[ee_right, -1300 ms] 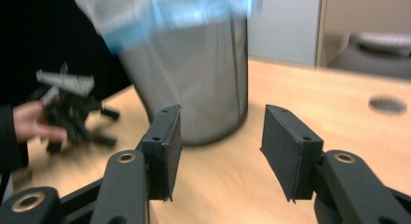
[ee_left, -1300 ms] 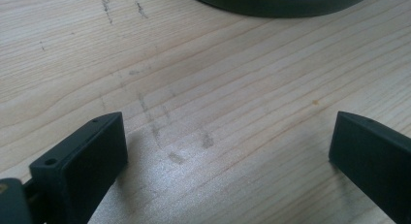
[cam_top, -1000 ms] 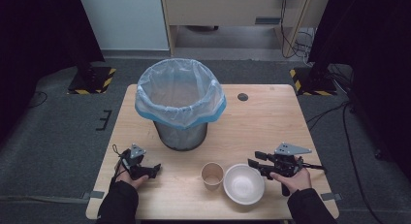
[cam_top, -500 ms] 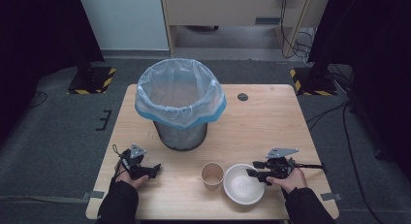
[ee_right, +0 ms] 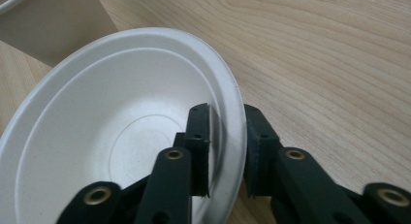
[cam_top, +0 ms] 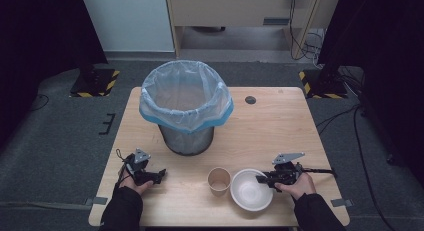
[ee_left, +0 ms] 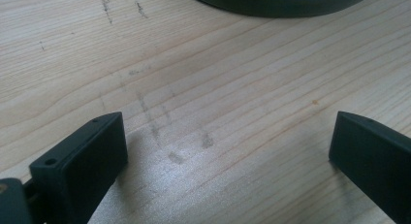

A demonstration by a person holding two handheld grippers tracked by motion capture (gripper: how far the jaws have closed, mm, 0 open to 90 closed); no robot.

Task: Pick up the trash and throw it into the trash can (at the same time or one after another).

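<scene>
A white paper bowl (cam_top: 251, 190) sits near the table's front edge, right of a brown paper cup (cam_top: 218, 180). My right gripper (cam_top: 263, 179) is shut on the bowl's right rim; in the right gripper view one jaw is inside the white bowl (ee_right: 111, 146) and one outside, pinching the wall at the right gripper (ee_right: 228, 136). My left gripper (cam_top: 159, 175) rests on the wood at the front left, open and empty. In the left gripper view the left gripper (ee_left: 228, 151) has its jaws spread wide over bare table.
A mesh waste bin (cam_top: 186, 107) lined with a clear bag with a blue edge stands mid-table, behind the cup. Its dark base (ee_left: 276, 1) shows at the top of the left gripper view. A small dark round grommet (cam_top: 250, 100) sits at the back right of the wooden table (cam_top: 280, 136).
My right gripper has moved left to the bowl and has shut on its rim. The left gripper has not moved.
</scene>
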